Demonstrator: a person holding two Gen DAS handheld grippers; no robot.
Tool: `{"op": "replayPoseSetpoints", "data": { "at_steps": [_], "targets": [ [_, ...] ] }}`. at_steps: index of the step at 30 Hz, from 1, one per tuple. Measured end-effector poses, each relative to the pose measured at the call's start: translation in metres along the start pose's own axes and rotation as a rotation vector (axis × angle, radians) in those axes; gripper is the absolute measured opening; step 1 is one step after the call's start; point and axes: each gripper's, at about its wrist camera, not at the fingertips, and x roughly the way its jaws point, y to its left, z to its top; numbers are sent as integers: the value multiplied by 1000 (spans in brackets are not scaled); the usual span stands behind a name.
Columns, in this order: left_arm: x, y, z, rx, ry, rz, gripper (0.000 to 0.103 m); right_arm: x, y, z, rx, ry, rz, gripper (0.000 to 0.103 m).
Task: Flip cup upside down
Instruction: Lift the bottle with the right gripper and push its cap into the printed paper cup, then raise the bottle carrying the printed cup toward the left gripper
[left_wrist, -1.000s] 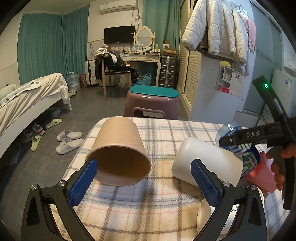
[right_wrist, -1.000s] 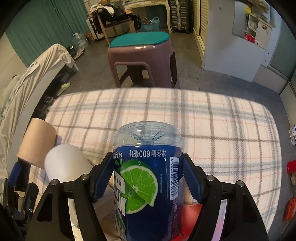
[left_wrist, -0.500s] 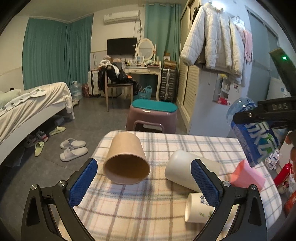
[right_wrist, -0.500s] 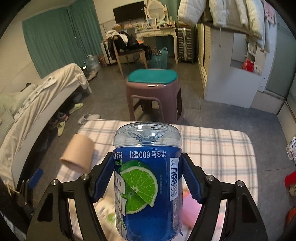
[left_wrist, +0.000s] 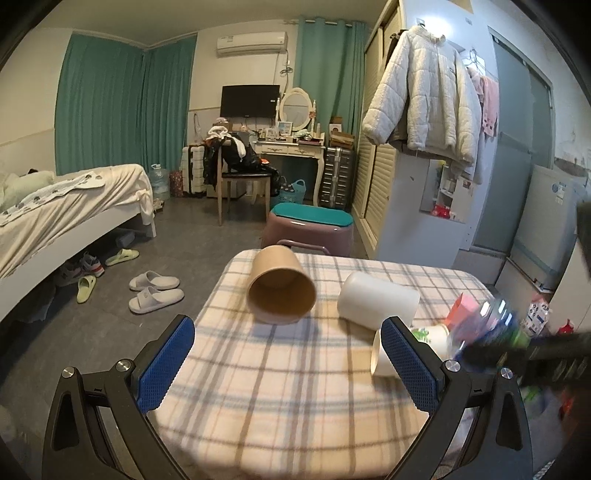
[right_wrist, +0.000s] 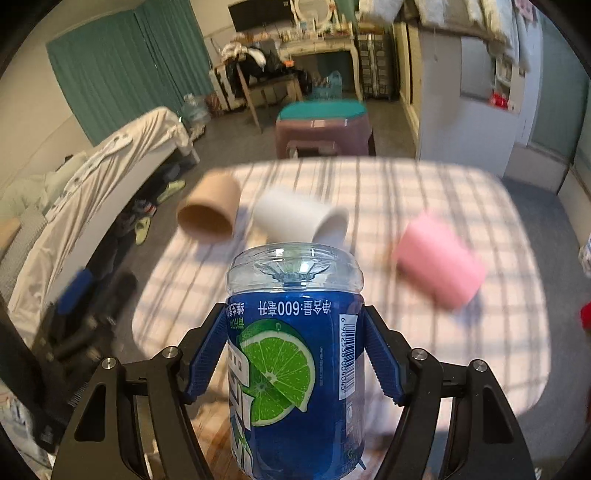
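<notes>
A brown paper cup (left_wrist: 280, 288) lies on its side on the checked tablecloth (left_wrist: 280, 387), mouth toward me; it also shows in the right wrist view (right_wrist: 209, 213). A white cup (left_wrist: 376, 302) lies on its side to its right, also in the right wrist view (right_wrist: 300, 218). A small printed cup (left_wrist: 406, 350) and a pink cup (right_wrist: 439, 271) lie further right. My left gripper (left_wrist: 288, 365) is open and empty, pulled back above the table's near side. My right gripper (right_wrist: 295, 354) is shut on a blue lime drink bottle (right_wrist: 295, 354), held base forward; it is blurred in the left wrist view (left_wrist: 487, 328).
A purple stool with a teal seat (left_wrist: 308, 229) stands beyond the table's far edge. A bed (left_wrist: 66, 206) is at the left, slippers (left_wrist: 155, 290) on the floor. A wardrobe with a hung white jacket (left_wrist: 424, 107) is at the right.
My left gripper has drawn back and up from the cups. My right gripper with the bottle rose, then swung down low at the table's right, still moving and blurred.
</notes>
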Motion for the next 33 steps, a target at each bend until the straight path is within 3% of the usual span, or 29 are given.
{"op": "replayPoseSetpoints", "data": {
  "at_steps": [4,9,30,33],
  "targets": [
    [-5,6,-9,-4,6,9,103,34,-2,-24,24,86,-14,71],
    [3,12,-15,-15,27,22,103,61,-6,-29,48,128,-23,71],
    [37,-2,-30,38,109,52,103,83,-16,-12,52,67,-64,72],
    [37,-2,-29,37,110,49,103,74,-17,-13,45,43,-56,86]
  ]
}}
